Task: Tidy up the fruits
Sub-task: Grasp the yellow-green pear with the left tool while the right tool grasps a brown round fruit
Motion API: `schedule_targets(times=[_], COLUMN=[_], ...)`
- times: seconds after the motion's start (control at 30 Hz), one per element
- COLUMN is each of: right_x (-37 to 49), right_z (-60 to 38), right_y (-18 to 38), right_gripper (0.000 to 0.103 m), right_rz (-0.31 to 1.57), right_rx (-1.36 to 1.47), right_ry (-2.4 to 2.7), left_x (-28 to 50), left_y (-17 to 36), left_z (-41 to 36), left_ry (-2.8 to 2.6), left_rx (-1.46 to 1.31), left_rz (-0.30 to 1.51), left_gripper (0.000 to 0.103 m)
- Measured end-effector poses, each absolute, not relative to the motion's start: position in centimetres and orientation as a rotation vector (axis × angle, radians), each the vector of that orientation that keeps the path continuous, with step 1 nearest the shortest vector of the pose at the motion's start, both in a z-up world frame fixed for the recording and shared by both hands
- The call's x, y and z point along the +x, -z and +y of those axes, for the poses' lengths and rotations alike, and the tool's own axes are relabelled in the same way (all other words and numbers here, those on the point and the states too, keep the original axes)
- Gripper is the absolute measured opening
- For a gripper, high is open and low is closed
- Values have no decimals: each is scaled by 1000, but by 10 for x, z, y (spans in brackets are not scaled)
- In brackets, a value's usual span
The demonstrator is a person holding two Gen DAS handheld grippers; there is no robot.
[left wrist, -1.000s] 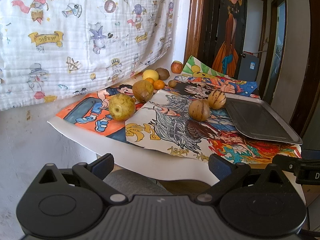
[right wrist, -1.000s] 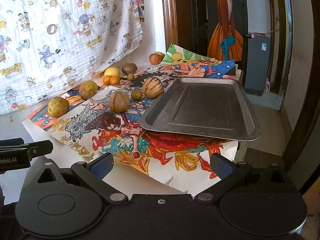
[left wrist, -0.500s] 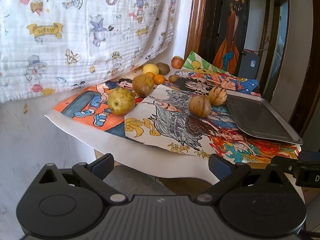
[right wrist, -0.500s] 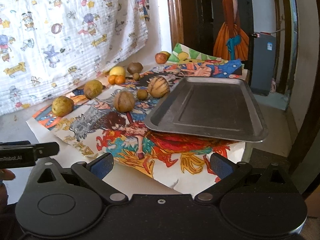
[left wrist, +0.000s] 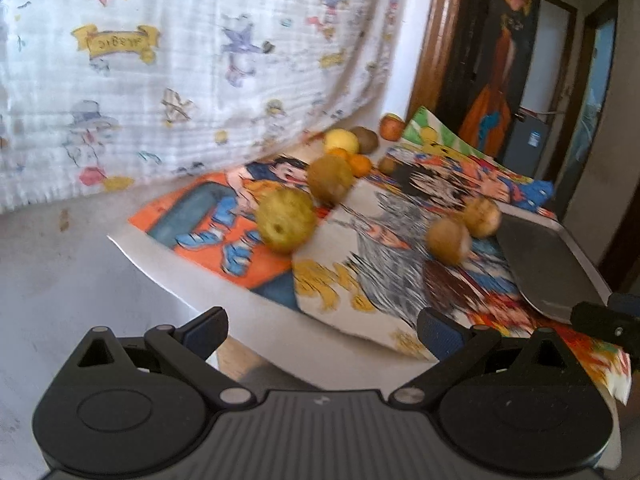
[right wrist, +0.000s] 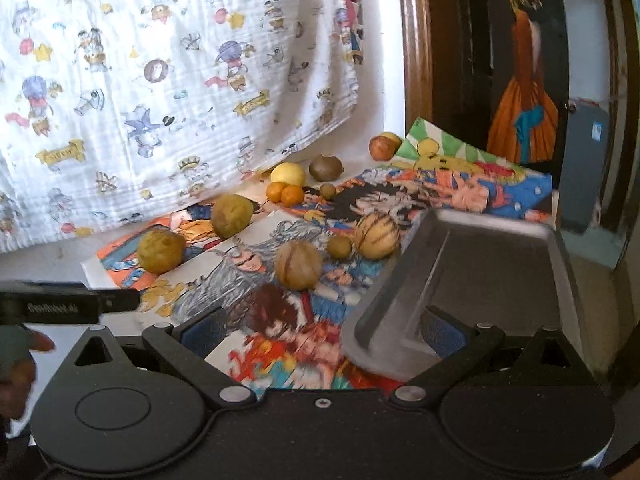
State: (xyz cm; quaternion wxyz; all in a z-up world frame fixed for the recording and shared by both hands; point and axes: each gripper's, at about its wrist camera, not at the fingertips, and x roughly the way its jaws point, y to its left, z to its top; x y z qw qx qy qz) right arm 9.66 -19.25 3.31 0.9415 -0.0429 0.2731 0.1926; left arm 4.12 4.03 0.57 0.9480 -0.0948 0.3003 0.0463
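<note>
Across the middle of the right wrist frame, eleven fruits lie on the cartoon posters [right wrist: 240, 280]: two small oranges [right wrist: 286, 193], two striped melons [right wrist: 298, 265], others round. The empty grey tray [right wrist: 496, 276] fills the lower right, long axis running away from the camera. Left gripper [left wrist: 320, 326] and right gripper [right wrist: 320, 326] are both spread, holding nothing.

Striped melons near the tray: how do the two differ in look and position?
The nearer striped melon looks browner and lies alone on the poster; the farther striped melon looks yellower, sits close to the tray's rim, with a small greenish fruit beside it. Both are round, similar in size, with dark stripes.
</note>
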Motion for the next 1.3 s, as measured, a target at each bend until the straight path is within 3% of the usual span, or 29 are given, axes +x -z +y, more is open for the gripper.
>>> schedule_targets(times=[0.43,0.6,0.83,1.3], right_x=[177,196,218,228], right_z=[-159,-135,-121,-112], right_y=[-37,-15,10,24], right_gripper=[102,90,83,54], right_rz=[603,639,703,709], right_rx=[-58,-122,-133,-142], right_ry=[-460,-467,-471,-455], left_x=[97,121,144,157], left_y=[-13,-8,6,15], left_z=[69,79,84,80], left_ry=[-161,-173,-160,-120], left_rx=[-181,-209,-208,-192], left_rz=[598,609,629,617], left_gripper=[103,103,102,80])
